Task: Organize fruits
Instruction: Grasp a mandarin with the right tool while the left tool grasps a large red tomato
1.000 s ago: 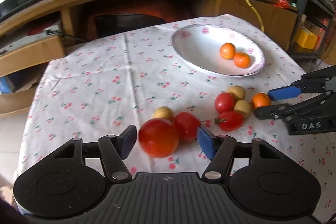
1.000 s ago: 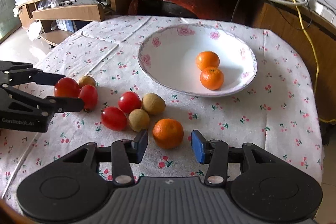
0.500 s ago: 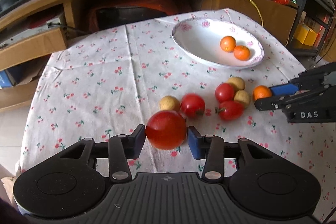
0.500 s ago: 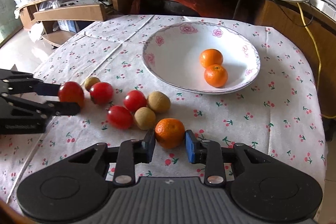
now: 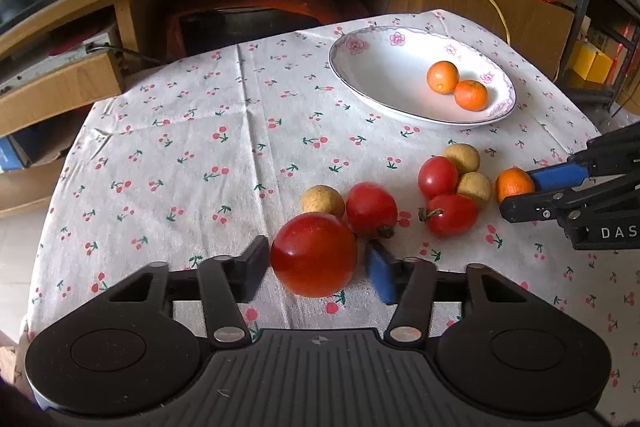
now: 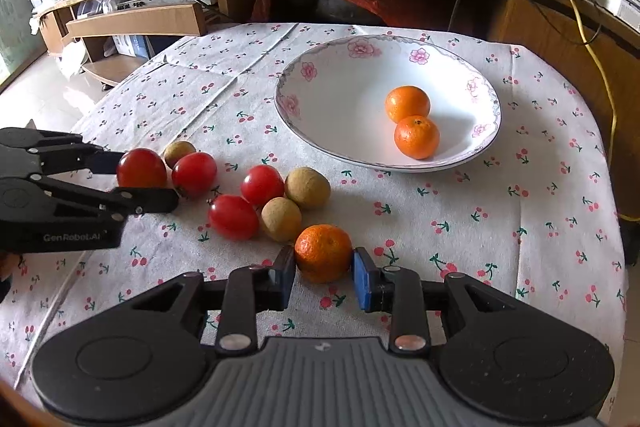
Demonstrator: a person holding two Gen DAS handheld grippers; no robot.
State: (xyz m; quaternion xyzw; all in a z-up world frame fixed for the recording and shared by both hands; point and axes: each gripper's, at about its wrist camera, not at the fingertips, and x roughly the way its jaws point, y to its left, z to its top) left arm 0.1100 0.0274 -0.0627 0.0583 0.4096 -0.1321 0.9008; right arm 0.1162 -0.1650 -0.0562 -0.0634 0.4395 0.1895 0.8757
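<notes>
On the left, our left gripper [image 5: 316, 263] clamps a red tomato [image 5: 314, 254], apparently lifted off the cloth; squeezed harder, its skin could split. Rightward, our right gripper [image 6: 323, 271] pinches a mandarin [image 6: 323, 251] near the plate [image 6: 296, 107]; both fruits are round, without clear long axes.

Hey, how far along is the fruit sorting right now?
Early. Done: two tangerines sit in the floral plate. In hand: the left gripper closes on a tomato, and the right gripper on a third tangerine. Left on the tablecloth: three tomatoes and three longans.
</notes>
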